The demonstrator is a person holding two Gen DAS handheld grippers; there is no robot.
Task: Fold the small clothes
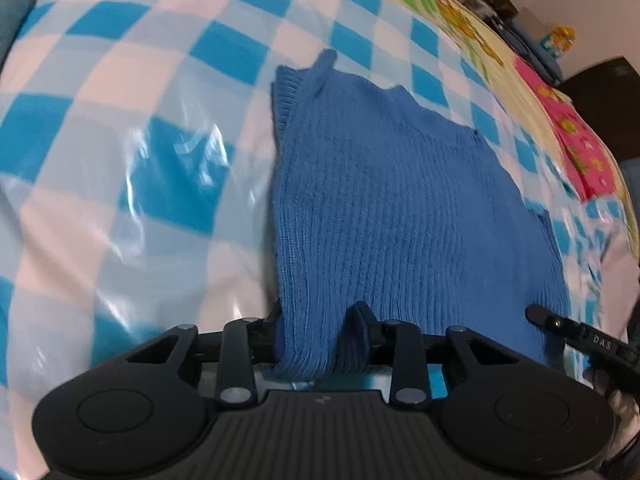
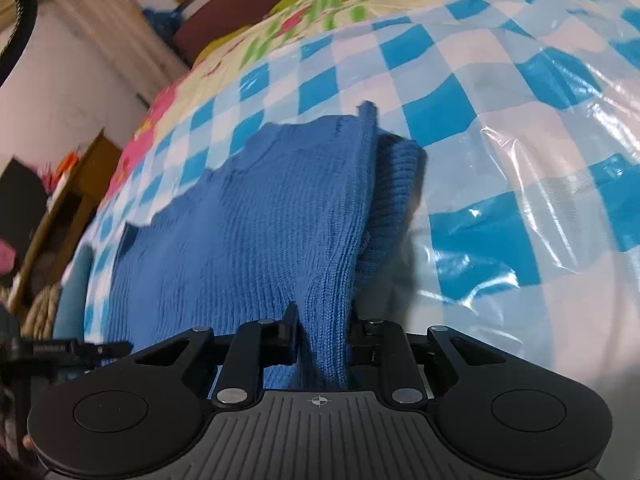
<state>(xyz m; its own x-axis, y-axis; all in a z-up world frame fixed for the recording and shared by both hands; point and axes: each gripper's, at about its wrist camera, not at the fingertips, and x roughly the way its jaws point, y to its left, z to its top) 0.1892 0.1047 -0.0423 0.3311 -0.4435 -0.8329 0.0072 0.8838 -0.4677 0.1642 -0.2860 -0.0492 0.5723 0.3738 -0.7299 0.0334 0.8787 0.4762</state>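
Note:
A small blue knitted sweater (image 1: 380, 184) lies on a blue and white checked plastic sheet (image 1: 132, 184). My left gripper (image 1: 320, 332) is shut on the sweater's near left edge, with knit bunched between its jaws. My right gripper (image 2: 324, 336) is shut on the near right edge of the same sweater (image 2: 260, 232), where a folded ribbed layer shows beside it. The right gripper's finger tip (image 1: 540, 314) shows at the right of the left wrist view, and the left gripper's tip (image 2: 112, 347) at the left of the right wrist view.
A flowered cream and pink bedcover (image 1: 472, 28) lies beyond the checked sheet (image 2: 520, 184). A wall and wooden furniture (image 2: 68, 204) stand at the left of the right wrist view. A dark cabinet (image 1: 600, 92) and a teal cloth (image 1: 16, 8) show in the left wrist view.

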